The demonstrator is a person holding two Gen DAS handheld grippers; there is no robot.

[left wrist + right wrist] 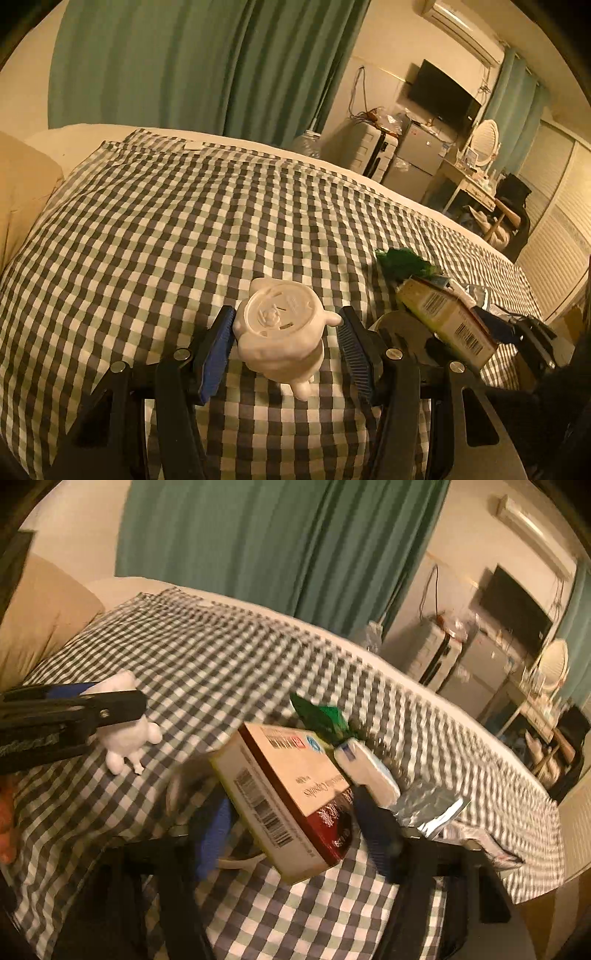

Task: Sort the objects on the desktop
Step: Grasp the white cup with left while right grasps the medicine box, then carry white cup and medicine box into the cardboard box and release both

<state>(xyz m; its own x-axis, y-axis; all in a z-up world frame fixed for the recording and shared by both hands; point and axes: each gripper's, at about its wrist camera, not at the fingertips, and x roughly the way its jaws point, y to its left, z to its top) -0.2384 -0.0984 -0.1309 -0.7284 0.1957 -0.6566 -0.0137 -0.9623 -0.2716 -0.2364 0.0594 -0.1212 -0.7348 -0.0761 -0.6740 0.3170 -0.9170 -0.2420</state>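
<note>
Left tongs (286, 341) clamped on white figurine (280, 328); right tongs (295, 825) gripping beige carton (284, 794)

Checked bedspread (184, 221), green curtain (203, 62), wall television (441, 96), oval mirror (484, 142)

On the bed (166, 206), everything sits around the carton (284, 797). The figurine (280, 328) is to its left, between the left gripper (284, 343) fingers. A foil pouch (432, 805) lies to its right, a crumpled wrapper (321, 716) behind it, and a curtain (207, 62) hangs beyond.
</note>
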